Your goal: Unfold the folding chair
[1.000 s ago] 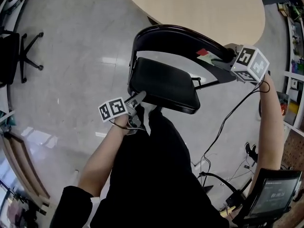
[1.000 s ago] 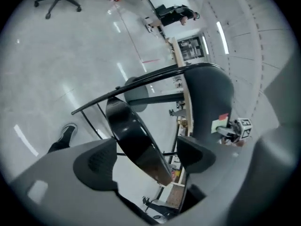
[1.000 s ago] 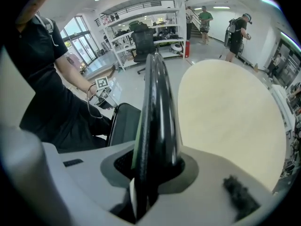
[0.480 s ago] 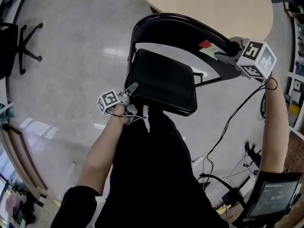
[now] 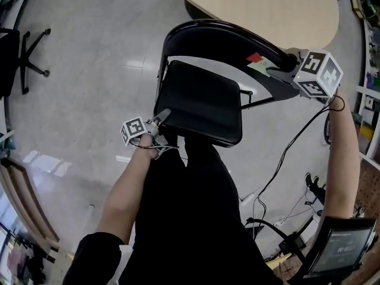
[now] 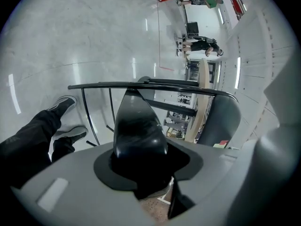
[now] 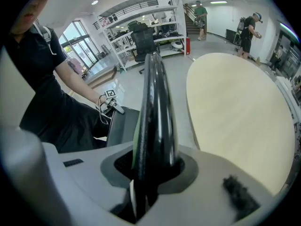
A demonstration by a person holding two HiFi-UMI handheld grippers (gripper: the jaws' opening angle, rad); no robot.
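The black folding chair stands in front of me with its padded seat (image 5: pixel 202 103) swung out below the curved backrest (image 5: pixel 219 33). My left gripper (image 5: pixel 161 116) sits at the seat's near left corner. Its jaws have just been closing. In the left gripper view they (image 6: pixel 141 171) press on the seat's edge (image 6: pixel 138 131). At the right end of the backrest's top, my right gripper (image 5: pixel 284 63) is shut on it. In the right gripper view the thin black backrest (image 7: pixel 153 102) runs straight out from the jaws (image 7: pixel 148 173).
A round light wooden table (image 5: pixel 267 8) stands just beyond the chair. An office chair's base (image 5: pixel 32 61) is at the far left. Cables (image 5: pixel 279 159) trail on the grey floor at the right, near a device with a screen (image 5: pixel 341 248). My legs (image 5: pixel 190 206) are close behind the seat.
The left gripper has dropped to the seat's near left corner and closed on its edge. The right gripper has stayed on the backrest.
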